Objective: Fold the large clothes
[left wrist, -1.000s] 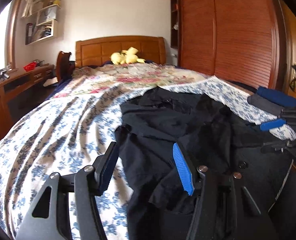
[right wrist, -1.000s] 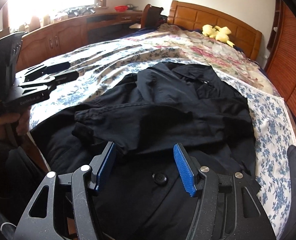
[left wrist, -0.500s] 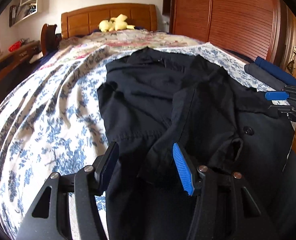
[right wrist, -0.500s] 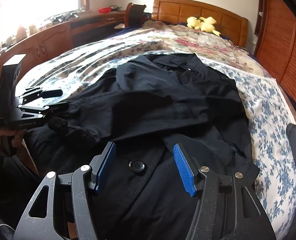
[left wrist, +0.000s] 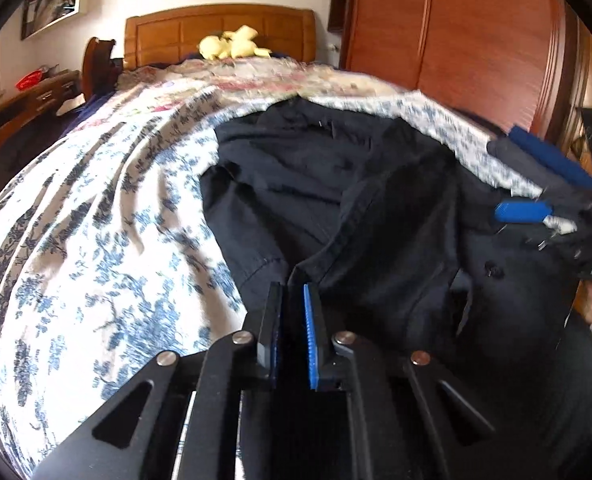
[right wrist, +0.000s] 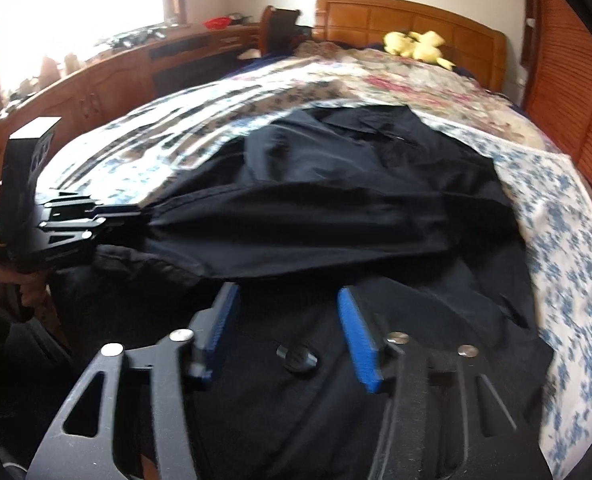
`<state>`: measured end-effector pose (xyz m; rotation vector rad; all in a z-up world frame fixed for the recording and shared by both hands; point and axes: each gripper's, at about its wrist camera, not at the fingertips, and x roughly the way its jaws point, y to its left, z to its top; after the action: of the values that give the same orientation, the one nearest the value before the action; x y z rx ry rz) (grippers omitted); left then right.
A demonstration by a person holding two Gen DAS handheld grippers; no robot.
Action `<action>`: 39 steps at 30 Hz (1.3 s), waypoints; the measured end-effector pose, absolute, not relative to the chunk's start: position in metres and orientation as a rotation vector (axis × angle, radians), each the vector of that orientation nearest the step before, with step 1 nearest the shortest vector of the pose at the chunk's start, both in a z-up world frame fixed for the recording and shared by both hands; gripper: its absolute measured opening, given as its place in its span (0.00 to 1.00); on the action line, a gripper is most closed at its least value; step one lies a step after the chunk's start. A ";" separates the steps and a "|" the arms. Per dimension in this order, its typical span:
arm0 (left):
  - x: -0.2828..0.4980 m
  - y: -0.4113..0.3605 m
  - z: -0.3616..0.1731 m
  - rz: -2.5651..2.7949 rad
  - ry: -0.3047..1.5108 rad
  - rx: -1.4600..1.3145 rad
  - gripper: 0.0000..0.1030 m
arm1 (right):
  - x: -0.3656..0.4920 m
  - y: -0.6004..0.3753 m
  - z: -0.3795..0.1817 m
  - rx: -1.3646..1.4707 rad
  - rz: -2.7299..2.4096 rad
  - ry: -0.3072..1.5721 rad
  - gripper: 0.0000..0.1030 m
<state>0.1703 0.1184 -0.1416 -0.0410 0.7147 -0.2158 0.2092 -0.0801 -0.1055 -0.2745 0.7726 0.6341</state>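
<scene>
A large black buttoned garment (left wrist: 335, 184) lies crumpled on the flowered bed cover (left wrist: 96, 240). My left gripper (left wrist: 294, 292) is at its near left edge, jaws closing to a narrow gap with black cloth pinched between the pads. From the right wrist view, that left gripper (right wrist: 136, 216) holds a fold of the garment (right wrist: 335, 208) that stretches taut from it. My right gripper (right wrist: 287, 294) hovers low over the near hem, jaws closing but still apart. A black button (right wrist: 296, 356) lies between them and the pads press on nothing. The right gripper (left wrist: 535, 218) also shows at the right edge.
A yellow plush toy (left wrist: 232, 44) sits by the wooden headboard (left wrist: 216, 28). A tall wooden wardrobe (left wrist: 455, 40) flanks the bed's right side, with folded dark blue clothes (left wrist: 547, 156) below it. A long wooden cabinet (right wrist: 116, 76) runs under the window on the left.
My left jaws went from wide apart to pinched on the garment's edge. The right jaws narrowed somewhat. Both grippers sank closer to the cloth, and a fold now stretches taut.
</scene>
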 end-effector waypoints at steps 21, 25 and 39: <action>0.152 0.160 -0.108 -0.096 0.532 -0.107 0.42 | 0.211 0.001 -0.152 -0.249 0.767 0.865 0.37; 0.148 0.153 -0.106 -0.115 0.518 -0.094 0.53 | 0.205 -0.018 -0.143 -0.227 0.758 0.853 0.37; 0.105 0.119 -0.119 -0.089 0.595 -0.100 0.53 | 0.179 -0.190 -0.089 -0.133 0.512 0.789 0.43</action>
<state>0.1053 0.1194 -0.1191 -0.0998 0.5952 -0.0889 0.1789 -0.1895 -0.0888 -0.1332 0.7889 0.5123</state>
